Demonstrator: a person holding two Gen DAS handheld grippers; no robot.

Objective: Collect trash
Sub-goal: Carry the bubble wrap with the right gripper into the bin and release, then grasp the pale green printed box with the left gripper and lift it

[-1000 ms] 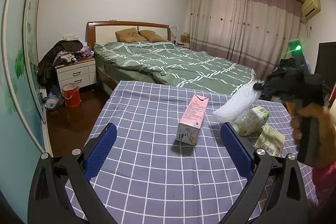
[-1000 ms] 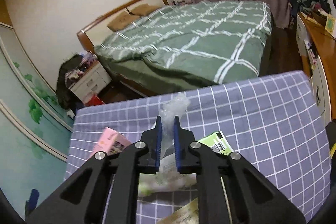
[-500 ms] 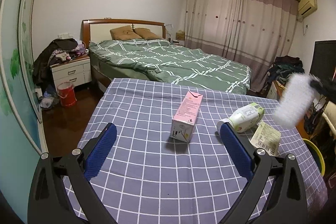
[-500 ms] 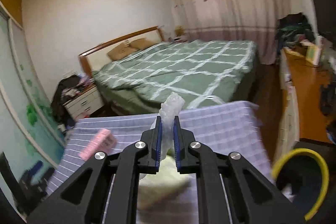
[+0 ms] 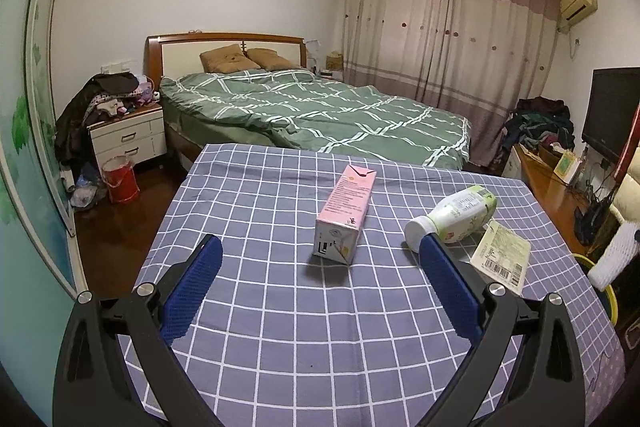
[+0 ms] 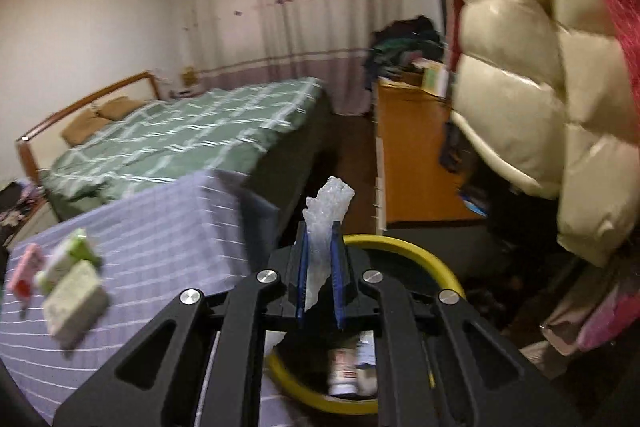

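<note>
The right tool [image 6: 319, 251] pinches a white foam wrapper [image 6: 326, 211] over the yellow-rimmed bin [image 6: 404, 247] beside the table [image 5: 280, 307]. The left tool [image 5: 320, 259] stands wide and empty above the checked cloth. Beyond it lie a pink carton [image 5: 347, 213], a green-white bottle [image 5: 456, 213] and a flat packet [image 5: 502, 253].

Pink carton [image 5: 346, 213], blue-grey white-checked tablecloth [image 5: 280, 307], yellow-rimmed bin [image 6: 404, 247].
</note>
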